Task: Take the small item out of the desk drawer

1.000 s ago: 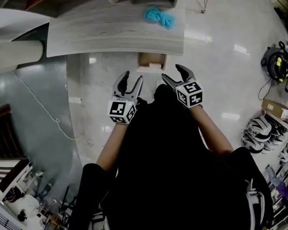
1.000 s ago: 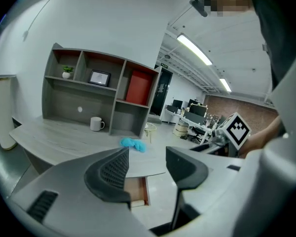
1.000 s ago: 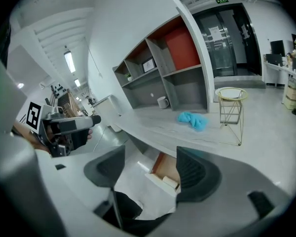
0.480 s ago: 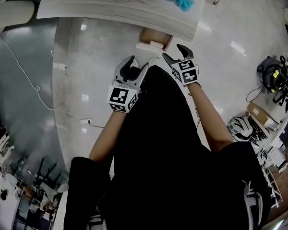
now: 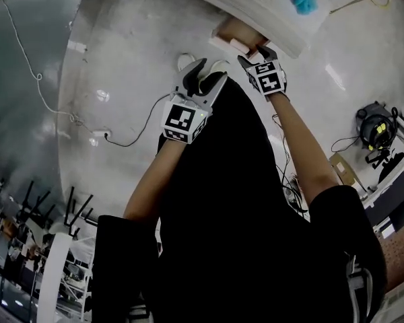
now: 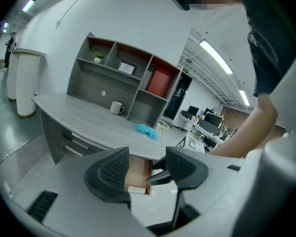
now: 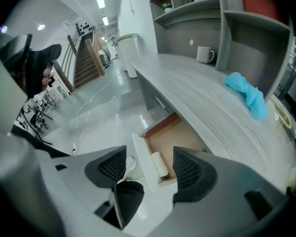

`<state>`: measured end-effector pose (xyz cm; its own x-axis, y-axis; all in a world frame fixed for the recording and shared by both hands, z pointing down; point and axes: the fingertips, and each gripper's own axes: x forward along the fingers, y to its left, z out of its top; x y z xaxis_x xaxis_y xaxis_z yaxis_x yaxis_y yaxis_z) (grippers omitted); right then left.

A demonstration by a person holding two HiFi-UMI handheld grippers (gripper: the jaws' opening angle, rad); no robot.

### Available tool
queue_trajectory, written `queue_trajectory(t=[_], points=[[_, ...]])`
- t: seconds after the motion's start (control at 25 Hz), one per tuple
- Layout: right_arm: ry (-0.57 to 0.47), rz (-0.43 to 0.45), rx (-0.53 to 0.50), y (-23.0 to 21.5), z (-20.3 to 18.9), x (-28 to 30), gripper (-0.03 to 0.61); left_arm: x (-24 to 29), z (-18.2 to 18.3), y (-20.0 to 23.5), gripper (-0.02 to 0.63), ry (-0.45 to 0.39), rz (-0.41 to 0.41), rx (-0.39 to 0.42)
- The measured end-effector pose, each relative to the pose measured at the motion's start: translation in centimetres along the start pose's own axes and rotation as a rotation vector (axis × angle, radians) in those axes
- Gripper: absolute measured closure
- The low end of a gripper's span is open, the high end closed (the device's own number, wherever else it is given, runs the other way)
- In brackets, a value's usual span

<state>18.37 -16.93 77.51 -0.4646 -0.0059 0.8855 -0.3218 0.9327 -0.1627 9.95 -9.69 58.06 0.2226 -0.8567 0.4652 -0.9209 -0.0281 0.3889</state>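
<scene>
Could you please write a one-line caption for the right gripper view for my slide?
Open right gripper aimed at the open drawer, a small white item lying at its front.

A white mug (image 7: 204,54) and a blue cloth (image 7: 246,98) lie on the grey desk (image 7: 197,94).
</scene>
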Motion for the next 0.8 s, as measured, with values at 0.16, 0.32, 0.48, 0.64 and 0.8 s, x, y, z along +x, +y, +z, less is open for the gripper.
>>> queue_trajectory(t=[0.16,0.32,0.48,0.64,0.8], points=[[0.064,0.003,-0.039,0.0,-0.6,3.6,0.29,-0.3,-1.2,1.5,0.384,0.009,0.013,-0.012],[0.135,0.018,-0.046,-0.2,-2.5,7.1,0.291,-0.4,-2.2,2.3,0.383,0.006,0.033,-0.031],[0.198,0.035,-0.037,-0.7,-4.0,10.1,0.291,-0.2,-3.1,3.8,0.383,-0.001,0.059,-0.071],[0.23,0.031,-0.058,-1.2,-4.3,12.3,0.307,0.2,-4.0,4.7,0.385,0.004,0.061,-0.08],[0.266,0.023,-0.096,-1.8,-5.1,14.1,0.308,0.7,-4.8,5.7,0.385,0.005,0.073,-0.087]])
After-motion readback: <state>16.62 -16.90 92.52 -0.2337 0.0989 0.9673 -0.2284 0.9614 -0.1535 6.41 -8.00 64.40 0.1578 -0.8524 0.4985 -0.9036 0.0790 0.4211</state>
